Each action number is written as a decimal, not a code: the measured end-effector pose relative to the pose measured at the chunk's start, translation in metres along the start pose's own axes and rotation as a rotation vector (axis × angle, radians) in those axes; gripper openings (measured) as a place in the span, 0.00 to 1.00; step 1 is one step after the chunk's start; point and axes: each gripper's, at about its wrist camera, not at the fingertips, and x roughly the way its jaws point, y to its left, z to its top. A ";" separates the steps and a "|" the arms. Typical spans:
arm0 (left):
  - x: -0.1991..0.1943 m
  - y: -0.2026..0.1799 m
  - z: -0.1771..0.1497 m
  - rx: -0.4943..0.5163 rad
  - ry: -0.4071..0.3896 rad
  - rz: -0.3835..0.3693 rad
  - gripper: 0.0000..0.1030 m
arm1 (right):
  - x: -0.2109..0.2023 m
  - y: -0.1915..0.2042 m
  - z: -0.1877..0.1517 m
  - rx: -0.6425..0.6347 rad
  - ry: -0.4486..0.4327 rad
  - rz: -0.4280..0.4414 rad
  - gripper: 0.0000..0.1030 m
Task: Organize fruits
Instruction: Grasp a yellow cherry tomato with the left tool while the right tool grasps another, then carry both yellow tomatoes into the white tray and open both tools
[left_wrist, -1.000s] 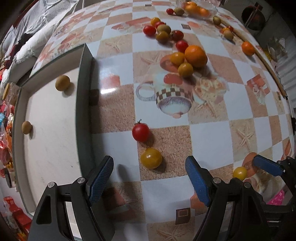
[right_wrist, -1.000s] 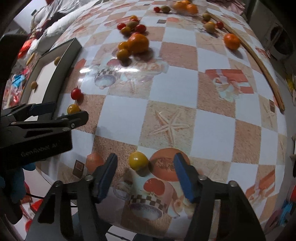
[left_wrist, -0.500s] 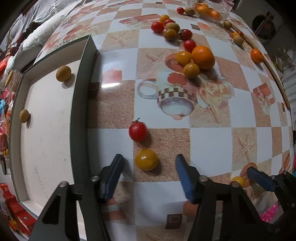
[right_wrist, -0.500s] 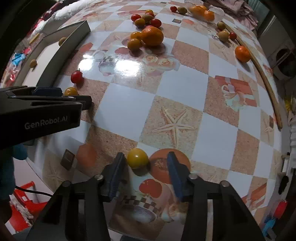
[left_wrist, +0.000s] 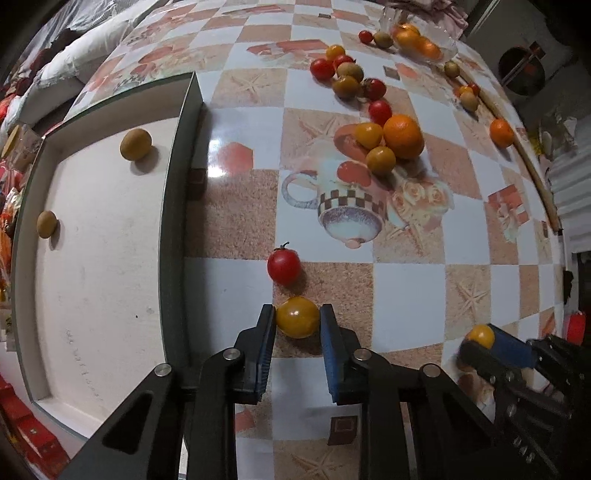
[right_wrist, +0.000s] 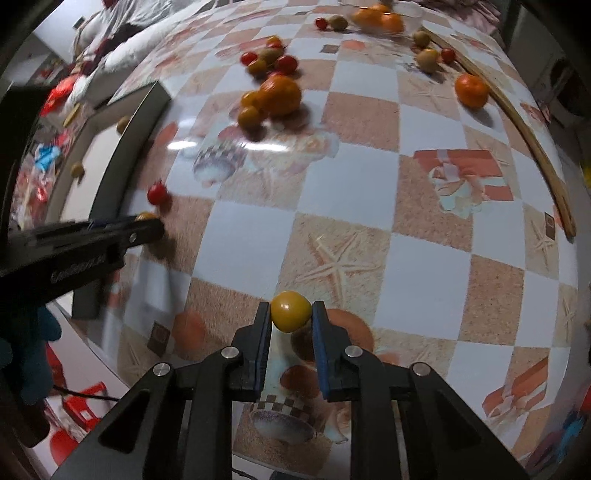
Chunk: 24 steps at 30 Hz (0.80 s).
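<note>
My left gripper (left_wrist: 297, 310) points down at the checked tablecloth. Its jaws are closing, and the blue pads press on both sides of a yellow tomato (left_wrist: 297, 323). A red cherry tomato (left_wrist: 283, 266) lies just beyond it. My right gripper (right_wrist: 291, 308) has its jaws closing too, with the pads pressed on a second, smaller yellow tomato (right_wrist: 290, 311) near the table's front edge. In the left wrist view that right gripper (left_wrist: 491, 339) shows at the lower right. To the left stands a tray (left_wrist: 173, 221) with a dark rim. Two brownish fruits (left_wrist: 135, 144) lie in it.
A big orange (left_wrist: 402, 136) sits mid-table among several yellow, red and greenish tomatoes. A glass bowl (left_wrist: 417, 40) of oranges stands at the back. Another orange (left_wrist: 501, 133) and a wooden stick (left_wrist: 532, 166) lie along the right edge. Pillows lie beyond the table's left side.
Both grippers went from wide open to closed around their yellow tomatoes. The left one also shifted slightly forward onto its tomato. The other fruit has not moved.
</note>
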 end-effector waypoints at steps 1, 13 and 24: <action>-0.001 0.001 0.000 0.005 -0.002 0.000 0.25 | -0.003 -0.004 0.002 0.009 -0.002 0.004 0.23; -0.027 0.008 0.000 0.002 -0.052 -0.031 0.25 | -0.014 -0.005 0.027 0.034 -0.027 0.012 0.23; -0.049 0.037 0.007 -0.067 -0.115 -0.034 0.25 | -0.017 0.024 0.058 -0.019 -0.053 0.027 0.23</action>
